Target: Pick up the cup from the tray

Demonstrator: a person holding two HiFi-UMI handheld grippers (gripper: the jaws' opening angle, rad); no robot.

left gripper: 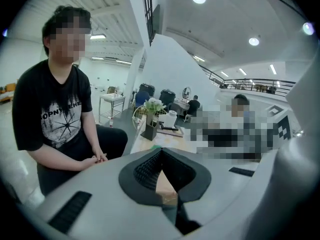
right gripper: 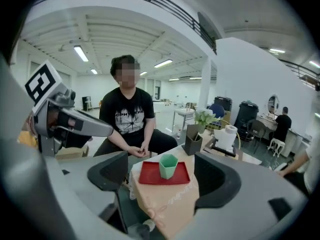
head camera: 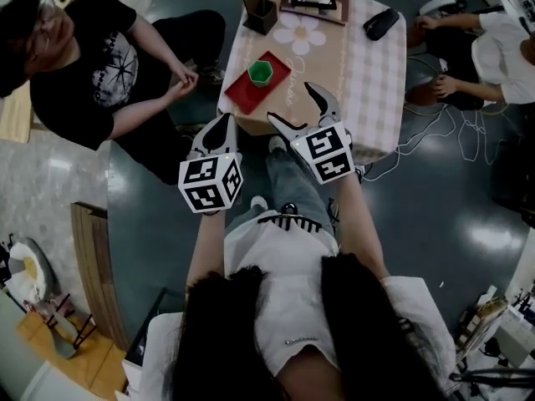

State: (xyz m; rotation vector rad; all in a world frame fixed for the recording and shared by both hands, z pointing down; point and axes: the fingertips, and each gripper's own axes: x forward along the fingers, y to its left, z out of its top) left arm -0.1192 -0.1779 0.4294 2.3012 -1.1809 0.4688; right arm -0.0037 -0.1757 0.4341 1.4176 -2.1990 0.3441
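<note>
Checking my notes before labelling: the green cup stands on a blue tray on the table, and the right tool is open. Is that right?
Not quite: the tray is red, not blue, as the right gripper view shows. The green cup does stand on it on the table, and the right tool is open.

The person wears a white short-sleeved top and blue jeans, with long dark hair hanging in two thick masses. The left gripper and right gripper have smooth light-grey shells. Each carries a white cube printed with black square markers. The jaws are lined with black pads, finely ribbed on their inner faces, and short dark ribbed strips are set into the shells.
</note>
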